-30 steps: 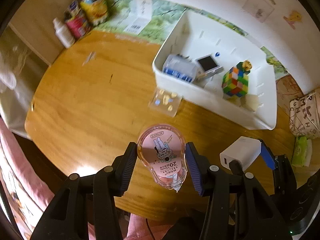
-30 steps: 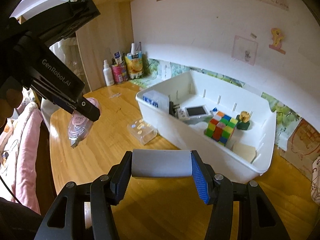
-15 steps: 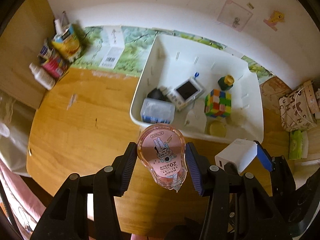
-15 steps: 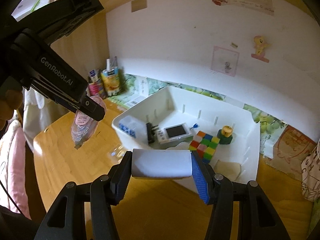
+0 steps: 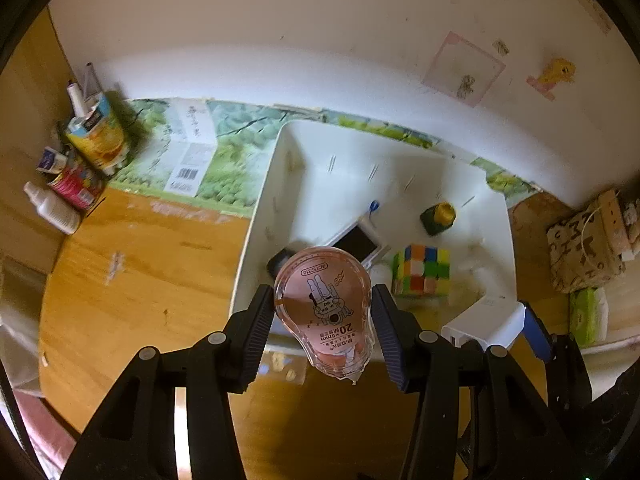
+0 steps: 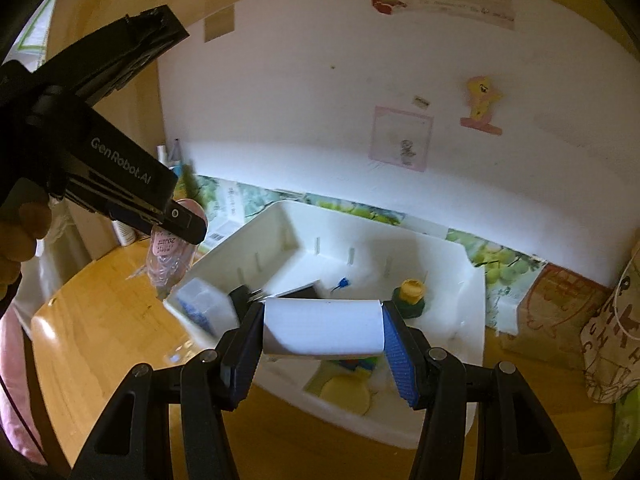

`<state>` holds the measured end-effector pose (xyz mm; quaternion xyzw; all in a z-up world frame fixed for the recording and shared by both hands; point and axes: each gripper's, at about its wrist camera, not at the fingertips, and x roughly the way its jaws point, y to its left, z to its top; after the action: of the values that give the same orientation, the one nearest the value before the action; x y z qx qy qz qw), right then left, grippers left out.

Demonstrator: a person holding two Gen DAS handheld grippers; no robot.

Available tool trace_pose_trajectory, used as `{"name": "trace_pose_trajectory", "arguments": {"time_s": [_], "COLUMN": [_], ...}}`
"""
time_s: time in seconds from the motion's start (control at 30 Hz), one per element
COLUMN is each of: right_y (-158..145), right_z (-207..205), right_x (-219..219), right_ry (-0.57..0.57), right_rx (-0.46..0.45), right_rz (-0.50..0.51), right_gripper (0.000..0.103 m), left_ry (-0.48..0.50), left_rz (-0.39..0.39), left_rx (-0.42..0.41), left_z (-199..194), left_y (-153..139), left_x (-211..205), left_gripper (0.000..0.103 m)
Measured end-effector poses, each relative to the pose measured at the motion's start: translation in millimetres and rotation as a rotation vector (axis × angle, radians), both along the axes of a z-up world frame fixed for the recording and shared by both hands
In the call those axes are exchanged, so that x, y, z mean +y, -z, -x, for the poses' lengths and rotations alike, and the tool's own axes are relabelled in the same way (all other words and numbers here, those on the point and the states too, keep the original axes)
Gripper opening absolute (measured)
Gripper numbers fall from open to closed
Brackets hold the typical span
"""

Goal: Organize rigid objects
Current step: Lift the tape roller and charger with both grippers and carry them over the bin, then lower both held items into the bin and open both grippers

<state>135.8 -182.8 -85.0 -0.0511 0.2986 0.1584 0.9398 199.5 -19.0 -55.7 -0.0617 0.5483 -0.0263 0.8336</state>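
My left gripper is shut on a pink see-through correction tape dispenser and hangs over the near left rim of the white bin. In the right wrist view that dispenser shows under the left gripper's black body, above the bin's left corner. My right gripper is shut on a white charger block, held over the bin's front half. Inside the bin lie a colour cube, a small screen device, a green and yellow bottle and a yellow disc.
The bin stands on a round wooden table against a white wall. Bottles and packets crowd the back left corner. A patterned bag and a green pack sit to the right. A small clear box lies in front of the bin.
Both grippers have travelled forward and a little up toward the bin, each keeping its object. The bin now fills more of both views, and the clear box has slid under the left gripper.
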Motion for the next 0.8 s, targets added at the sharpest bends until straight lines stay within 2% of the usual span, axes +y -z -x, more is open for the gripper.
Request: {"name": "trace_pose_trajectory", "arguments": {"time_s": [0.3, 0.57, 0.8], "right_y": [8.0, 17.2, 19.7], "right_z": [-21.8, -31.6, -36.0], "right_x": [-5.1, -11.4, -16.4], "right_ry": [0.060, 0.088, 0.090], "right_rx": [-0.020, -0.002, 0.017], "right_rz": [0.015, 0.018, 0.018], "right_gripper": [0.057, 0.057, 0.057], "left_ry": [-0.009, 0.033, 0.033], "left_rz": [0.095, 0.113, 0.100], "left_rx": [-0.075, -0.187, -0.224], "left_z": [-17.2, -17.9, -21.2], "left_y": [17.9, 20.5, 19.4], "left_x": [3.1, -7.3, -13.6], "left_gripper": [0.053, 0.054, 0.054]}}
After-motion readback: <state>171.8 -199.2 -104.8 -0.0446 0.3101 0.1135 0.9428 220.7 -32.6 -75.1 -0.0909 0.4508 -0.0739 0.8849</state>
